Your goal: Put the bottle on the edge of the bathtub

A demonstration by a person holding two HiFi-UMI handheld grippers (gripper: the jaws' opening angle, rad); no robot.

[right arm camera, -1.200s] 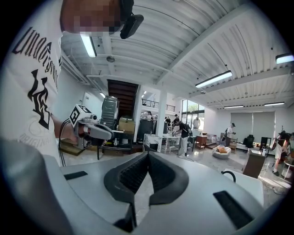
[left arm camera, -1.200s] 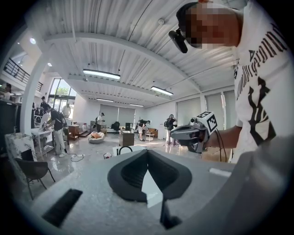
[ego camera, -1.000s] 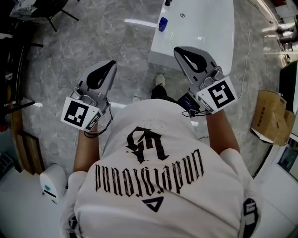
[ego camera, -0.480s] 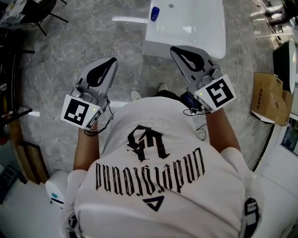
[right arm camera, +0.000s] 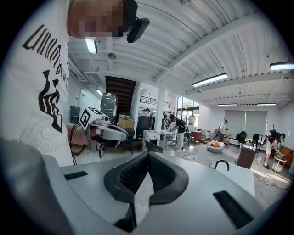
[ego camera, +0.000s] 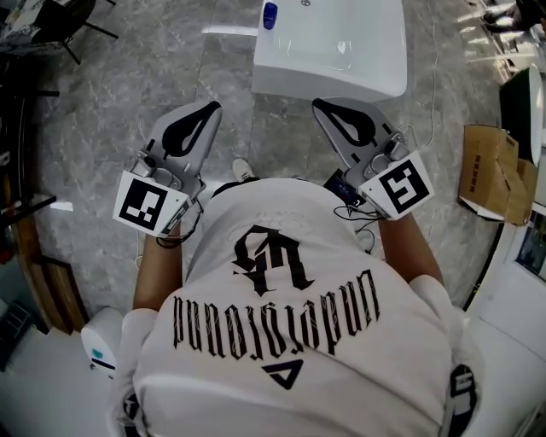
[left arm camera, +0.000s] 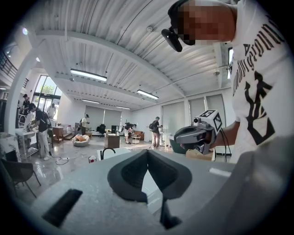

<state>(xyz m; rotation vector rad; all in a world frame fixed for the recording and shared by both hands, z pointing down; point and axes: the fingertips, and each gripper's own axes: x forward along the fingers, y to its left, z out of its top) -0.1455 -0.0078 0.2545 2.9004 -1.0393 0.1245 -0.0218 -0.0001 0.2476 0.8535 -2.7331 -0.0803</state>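
**Head view.** Person in a white T-shirt (ego camera: pixel 281 341) with black print, standing on a grey marbled floor (ego camera: pixel 128 94).
- Left gripper (ego camera: pixel 211 108): held out at the left, tips together, nothing in them.
- Right gripper (ego camera: pixel 320 104): at the right, likewise closed and empty.
- Bathtub (ego camera: pixel 375 77): white, on the floor beyond both grippers.
- Bottle (ego camera: pixel 270 14): blue, upright on the bathtub's far left rim, well apart from either gripper.
- Cardboard box (ego camera: pixel 486 183): on the floor at the far right.

**Left gripper view.**
- Fingers (left arm camera: pixel 125 176): dark-padded, pressed fully together at the tips; nothing is held between them.
- The right gripper (left arm camera: pixel 181 134) shows at the right, with its marker cube.
- A black faucet (left arm camera: pixel 103 155) rises at the white bathtub beyond the tips.
- The bottle cannot be made out here.
- Several people stand far back in the hall.

**Right gripper view.**
- Fingers (right arm camera: pixel 124 176): shut tip to tip, with nothing between.
- The left gripper (right arm camera: pixel 120 133) shows at the left.
- The faucet (right arm camera: pixel 222 160) and the bathtub rim (right arm camera: pixel 241 176) lie near, to the right.
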